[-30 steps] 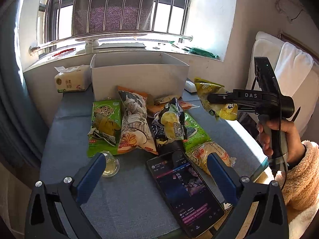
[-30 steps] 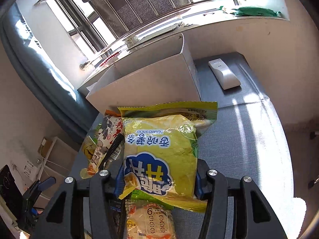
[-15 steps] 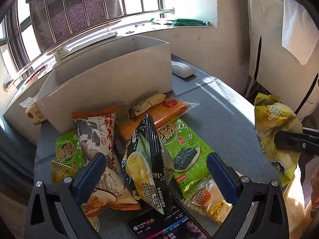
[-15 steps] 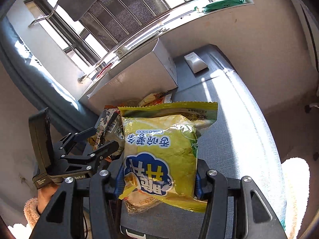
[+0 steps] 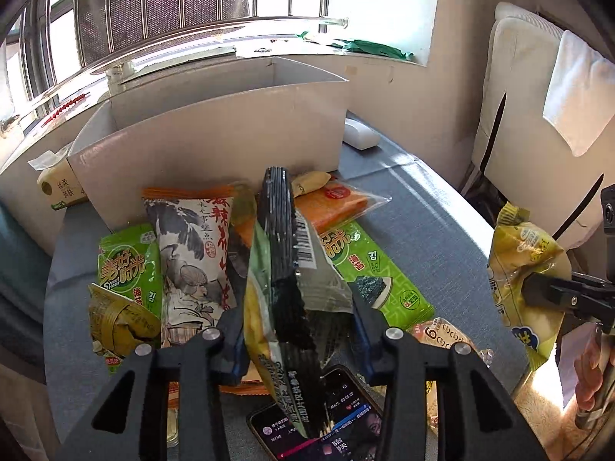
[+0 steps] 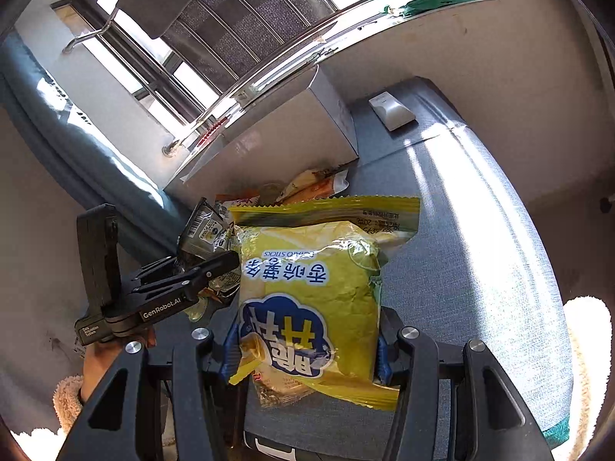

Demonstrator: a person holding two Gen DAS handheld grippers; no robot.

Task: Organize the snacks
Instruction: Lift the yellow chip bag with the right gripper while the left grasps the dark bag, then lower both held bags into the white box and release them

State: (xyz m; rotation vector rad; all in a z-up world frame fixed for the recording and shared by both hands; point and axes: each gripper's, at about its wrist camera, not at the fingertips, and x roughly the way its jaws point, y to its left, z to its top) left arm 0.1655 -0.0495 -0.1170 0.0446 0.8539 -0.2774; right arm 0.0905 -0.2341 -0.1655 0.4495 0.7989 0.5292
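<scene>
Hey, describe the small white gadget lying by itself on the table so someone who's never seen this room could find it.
Start at the large white cardboard box at the back of the blue-grey cloth table, under the window. Just past the box's right end lies a small white plastic remote-like device: the only hard, plain white item, apart from the colourful snack packets.

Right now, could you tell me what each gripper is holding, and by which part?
The left gripper, its jaws just closed, pinches the black chip bag near its lower end. The right gripper clamps the yellow bag across its lower sides.
</scene>
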